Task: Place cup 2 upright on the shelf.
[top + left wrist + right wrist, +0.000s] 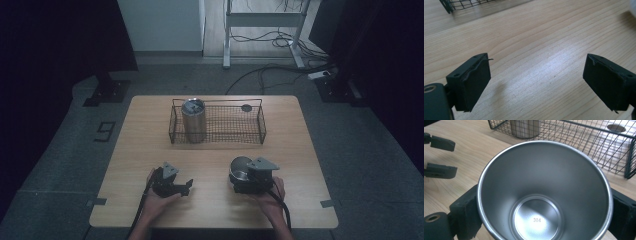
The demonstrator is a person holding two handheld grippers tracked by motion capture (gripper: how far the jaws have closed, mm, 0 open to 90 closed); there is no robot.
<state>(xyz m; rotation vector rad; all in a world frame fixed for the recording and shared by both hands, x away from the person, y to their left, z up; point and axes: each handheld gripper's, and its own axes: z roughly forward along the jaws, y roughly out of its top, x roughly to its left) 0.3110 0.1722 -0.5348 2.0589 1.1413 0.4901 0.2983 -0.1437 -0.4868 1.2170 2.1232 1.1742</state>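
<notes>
The right gripper [248, 176] holds a shiny steel cup [544, 192] near the front right of the table [145, 150]. Its jaws press on the cup's two sides, one on each side of it. In the right gripper view the cup hides most of both jaws, and its bottom edge is cut off. A tiny number is stamped inside on the cup's floor. The left gripper [536, 82] sits over bare wood at the front left, and its jaws are spread wide with nothing between them. Farther back stands a wire basket [260, 117] with a tall steel cup [193, 120] in its left end. A small dark round thing [246, 107] lies by the basket's far right corner; it is too small to make out.
</notes>
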